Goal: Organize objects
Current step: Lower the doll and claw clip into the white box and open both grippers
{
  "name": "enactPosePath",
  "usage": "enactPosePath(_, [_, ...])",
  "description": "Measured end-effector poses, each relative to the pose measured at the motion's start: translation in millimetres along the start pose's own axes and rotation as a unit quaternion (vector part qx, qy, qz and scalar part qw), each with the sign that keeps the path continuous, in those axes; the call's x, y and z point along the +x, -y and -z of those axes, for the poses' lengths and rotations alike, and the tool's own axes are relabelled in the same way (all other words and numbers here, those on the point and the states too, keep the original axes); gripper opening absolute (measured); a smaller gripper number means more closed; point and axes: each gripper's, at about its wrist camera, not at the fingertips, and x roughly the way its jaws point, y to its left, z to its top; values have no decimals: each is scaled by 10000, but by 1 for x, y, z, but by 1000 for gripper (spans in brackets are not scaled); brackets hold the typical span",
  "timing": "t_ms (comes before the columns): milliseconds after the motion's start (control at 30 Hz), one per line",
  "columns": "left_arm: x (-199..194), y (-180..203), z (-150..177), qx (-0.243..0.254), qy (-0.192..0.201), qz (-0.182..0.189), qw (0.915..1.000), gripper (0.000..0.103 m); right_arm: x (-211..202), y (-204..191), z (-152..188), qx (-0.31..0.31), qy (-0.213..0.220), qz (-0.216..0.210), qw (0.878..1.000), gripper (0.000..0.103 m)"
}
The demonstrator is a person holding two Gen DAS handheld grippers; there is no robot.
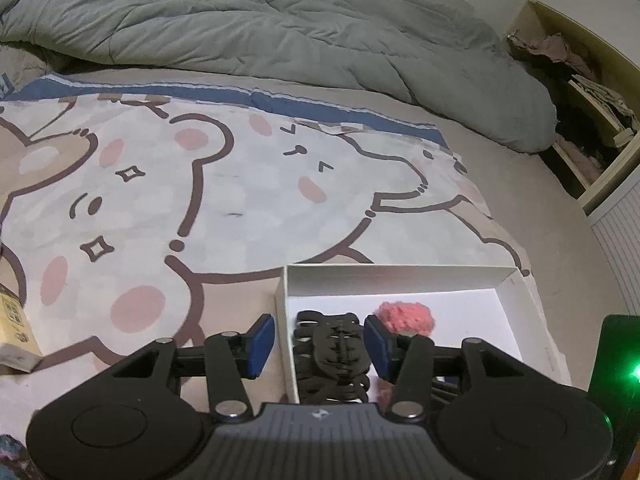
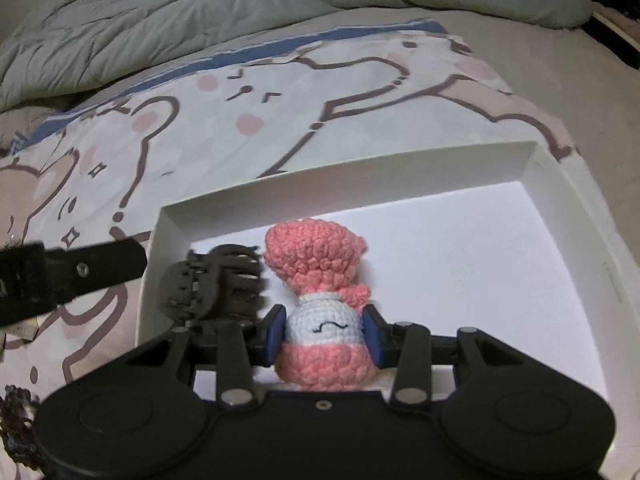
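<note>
Pinching the pink-and-white crochet doll (image 2: 324,320) between its blue pads, your right gripper (image 2: 323,334) is holding the toy over the near part of the white box (image 2: 568,216); both pads are pressing against the doll's white middle. Your left gripper (image 1: 320,340) is hanging spread wide over the box's left wall, one finger outside it and one inside, gripping nothing. Between those fingers, the black hair claw clip (image 1: 332,354) is lying on the box floor, just beside the doll. The box is sitting on a bear-print sheet (image 1: 224,184), with a grey-green duvet (image 1: 256,28) bunched up beyond it. A yellowish carton (image 1: 16,328) is lying at the sheet's left edge.
</note>
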Motion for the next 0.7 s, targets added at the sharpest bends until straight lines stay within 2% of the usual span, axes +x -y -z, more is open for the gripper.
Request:
enactPosePath(100, [-2,-3,-3,-3,69,-53,10000,50,2,-9,0,-51,46,-345,9994,43])
enactPosePath(167, [-3,-5,-4,-21,82,-58,9999,50,2,-20,0,-316,102,-162,9993,43])
enactPosePath(300, [-3,-5,-5,-12,80,-54,10000,50,0,-18,-1,-288,139,-149,9994,43])
enactPosePath(400, [-4,-3,-4,51,71,-61,9999,51,-2,-18,-2,-473,299,333,9979,43])
enactPosePath(467, [-4,-1,-3,113,54,-63,9999,57,-5,-14,-3,-458,405,458,9971,49])
enactPosePath(533, [-5,-1,-1,170,54,-90,9998,65,-10,-7,-5,-327,440,319,9980,57])
enactPosePath(700, [-9,2,0,270,58,-149,9995,73,-27,9,-5,-71,534,251,9982,58])
